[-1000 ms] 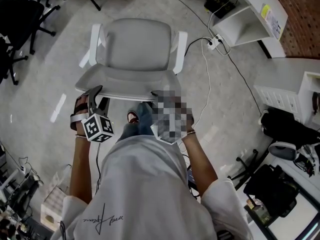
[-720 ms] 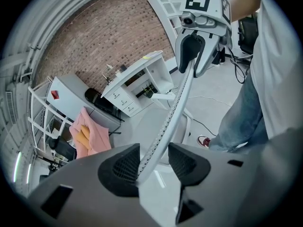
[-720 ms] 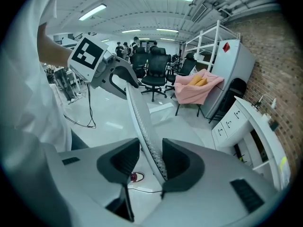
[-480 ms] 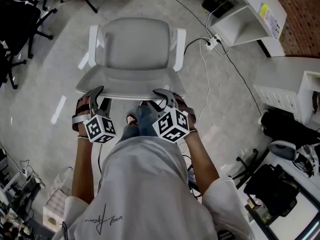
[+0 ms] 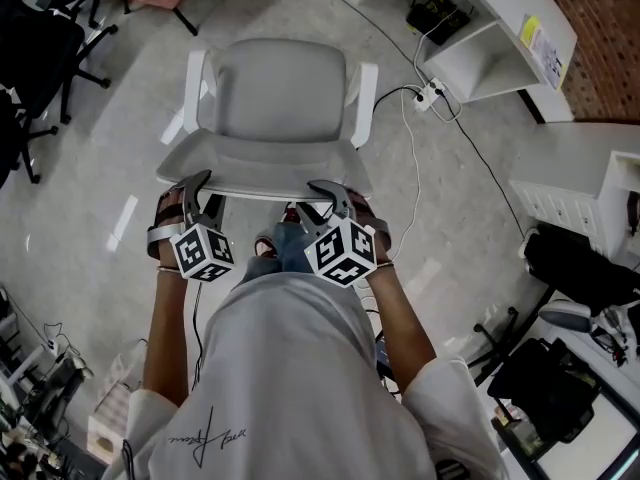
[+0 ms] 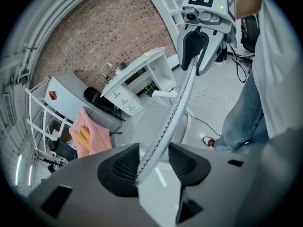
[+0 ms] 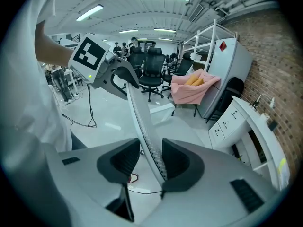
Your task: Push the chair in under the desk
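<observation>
Just changed: over the past second the chair (image 5: 275, 93) has crept a short way across the floor, with both grippers and the person behind it; cable and power strip (image 5: 437, 92) have slid slightly in the head view.
Meaning for the task: the push looks under way but barely begun.
Chair: on open floor, seat facing away from the person, backrest (image 5: 262, 171) nearest them.
Desk: the white desk (image 5: 520, 18) sits at upper right, well apart from the chair, which likely needs steering that way.
Left gripper (image 5: 197, 193): straddles the backrest's top rim near its left end. Pads (image 6: 124, 168) stand wide, the rim against one and a clear gap at the other, so it is not clamped.
Right gripper (image 5: 318, 198): same stance near the right end. The rim lies against one pad (image 7: 176, 161) with daylight beside the other, so the jaws are wide, not pinching.
Arms: both forearms reach forward and down, side by side. The grippers tilt steeply toward the floor, marker cubes up.
Risk: with the rim only hooked, a sideways shove could slip it out of the jaws.
</observation>
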The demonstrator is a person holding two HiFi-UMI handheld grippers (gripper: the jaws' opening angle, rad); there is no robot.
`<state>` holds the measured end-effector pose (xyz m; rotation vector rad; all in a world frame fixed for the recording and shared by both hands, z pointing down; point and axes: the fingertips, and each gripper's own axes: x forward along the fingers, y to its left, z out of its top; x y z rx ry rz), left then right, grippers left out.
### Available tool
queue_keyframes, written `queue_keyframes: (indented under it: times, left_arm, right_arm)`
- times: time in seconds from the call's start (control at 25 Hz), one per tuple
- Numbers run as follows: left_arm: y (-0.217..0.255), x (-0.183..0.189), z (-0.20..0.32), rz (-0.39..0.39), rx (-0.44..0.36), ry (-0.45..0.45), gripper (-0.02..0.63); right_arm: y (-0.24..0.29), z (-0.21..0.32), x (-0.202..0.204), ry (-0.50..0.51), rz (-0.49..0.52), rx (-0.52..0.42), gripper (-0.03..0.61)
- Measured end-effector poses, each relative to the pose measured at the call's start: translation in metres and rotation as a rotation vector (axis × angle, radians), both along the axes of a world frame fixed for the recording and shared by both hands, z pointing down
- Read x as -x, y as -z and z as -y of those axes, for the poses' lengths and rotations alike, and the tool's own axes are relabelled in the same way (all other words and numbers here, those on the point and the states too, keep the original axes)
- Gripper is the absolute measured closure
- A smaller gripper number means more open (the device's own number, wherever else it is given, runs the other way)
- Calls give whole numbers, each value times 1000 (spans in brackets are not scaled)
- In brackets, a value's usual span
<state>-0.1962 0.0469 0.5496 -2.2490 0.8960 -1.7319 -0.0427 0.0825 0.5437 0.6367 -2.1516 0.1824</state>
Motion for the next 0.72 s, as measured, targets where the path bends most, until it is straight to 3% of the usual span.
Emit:
queue_keyframes:
  times: [0.72]
  left_arm:
    - [-4, -22, 46, 31, -16, -31, 425]
  right_arm:
    - [-2, 39, -19, -34, 0, -46, 411]
